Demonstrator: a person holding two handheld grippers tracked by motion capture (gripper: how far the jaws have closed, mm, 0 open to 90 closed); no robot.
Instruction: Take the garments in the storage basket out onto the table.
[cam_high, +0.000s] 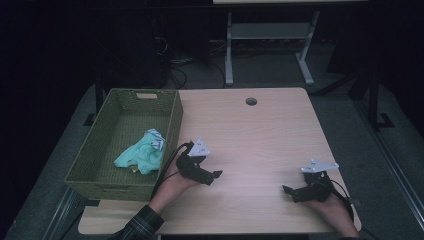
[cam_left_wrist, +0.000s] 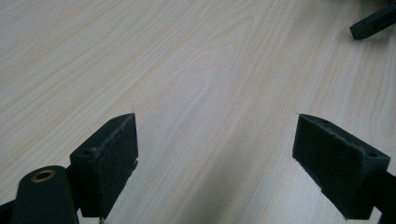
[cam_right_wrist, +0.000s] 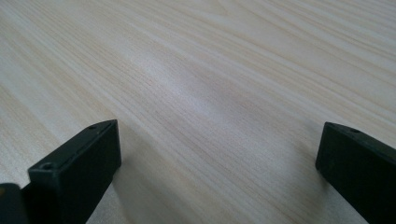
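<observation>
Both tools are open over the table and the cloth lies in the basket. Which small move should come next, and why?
Probably rest: the turquoise cloth already lies inside the green woven basket, and the left tool and right tool hold nothing.

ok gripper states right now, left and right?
Left gripper: open, jaws wide apart, holding nothing, over bare table.
Right gripper: open, holding nothing.
</observation>
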